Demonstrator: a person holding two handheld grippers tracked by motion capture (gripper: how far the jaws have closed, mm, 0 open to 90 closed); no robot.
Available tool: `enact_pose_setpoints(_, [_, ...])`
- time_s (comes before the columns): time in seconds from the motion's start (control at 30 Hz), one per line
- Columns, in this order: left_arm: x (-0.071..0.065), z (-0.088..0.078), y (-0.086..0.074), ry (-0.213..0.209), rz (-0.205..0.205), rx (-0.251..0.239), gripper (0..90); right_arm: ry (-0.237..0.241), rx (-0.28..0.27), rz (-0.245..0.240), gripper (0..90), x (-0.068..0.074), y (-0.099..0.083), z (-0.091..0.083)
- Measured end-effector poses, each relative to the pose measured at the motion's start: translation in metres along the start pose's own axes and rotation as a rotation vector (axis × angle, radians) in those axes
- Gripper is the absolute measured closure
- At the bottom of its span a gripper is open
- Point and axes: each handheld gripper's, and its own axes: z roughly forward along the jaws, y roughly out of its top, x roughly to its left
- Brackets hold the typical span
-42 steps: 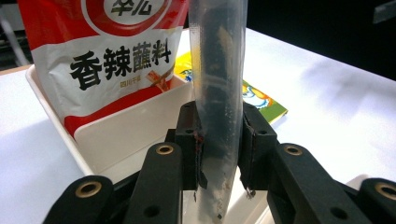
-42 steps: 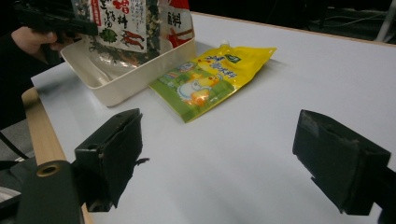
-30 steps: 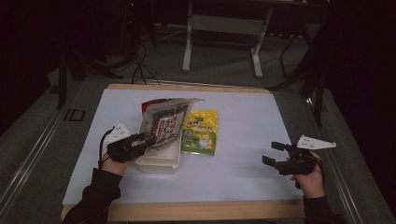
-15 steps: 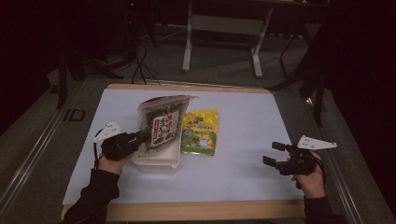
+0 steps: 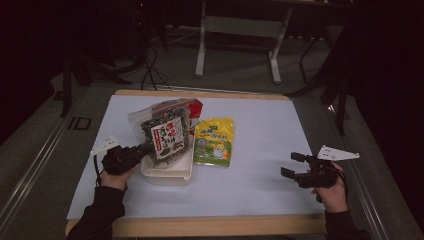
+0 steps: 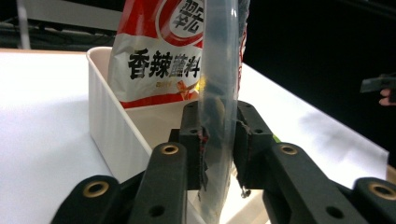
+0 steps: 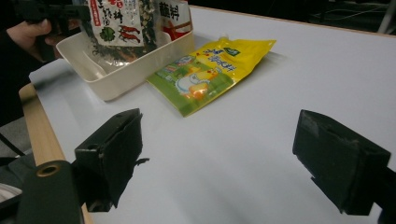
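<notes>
Left tongs (image 6: 217, 140): clamping the clear edge of the seaweed snack bag (image 5: 165, 136), jaws having just been shifting, bag between them.
Right tongs (image 5: 295, 172): standing apart at four o'clock, holding nothing.
Bag position: hanging over the white tub (image 5: 167, 175) at nine o'clock.
Risk: thin film is slipping-prone; bag may be dropping outside the tub.
Farther: red pouch (image 6: 159, 51) is crowding the tub; yellow packet (image 5: 215, 141) is lying beside it on the bench (image 5: 260, 130).

Dim, dark surroundings — bright lit table (image 5: 260, 150), soft grainy blur, faint shadows.
</notes>
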Motion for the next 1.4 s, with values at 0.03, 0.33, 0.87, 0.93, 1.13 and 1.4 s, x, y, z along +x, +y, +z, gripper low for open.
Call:
enact_pose_setpoints(0.03, [0.0, 0.0, 0.002, 0.029, 0.016, 0.007, 69.4, 0.0, 0.002, -0.001, 15.2, 0.001, 0.0, 0.0])
enact_pose_setpoints(0.33, [-0.007, 0.001, 0.008, 0.15, 0.092, 0.037, 42.6, 0.005, 0.006, -0.005, 15.2, 0.001, 0.0, 0.002])
enact_pose_setpoints(0.87, [-0.029, -0.018, 0.008, 0.179, 0.114, 0.055, 2.4, -0.024, -0.009, -0.073, 14.8, 0.004, 0.003, 0.005])
enact_pose_setpoints(0.93, [-0.035, -0.021, 0.007, 0.174, 0.119, 0.047, 2.4, -0.029, -0.007, -0.074, 14.8, 0.005, 0.003, 0.007])
enact_pose_setpoints(1.13, [-0.057, -0.031, 0.009, 0.155, 0.147, 0.04, 2.2, -0.029, 0.016, -0.068, 13.1, 0.007, 0.004, 0.013])
enact_pose_setpoints(1.4, [-0.075, -0.034, -0.003, 0.131, 0.149, 0.045, 2.2, -0.024, 0.041, -0.066, 11.7, 0.009, 0.004, 0.02])
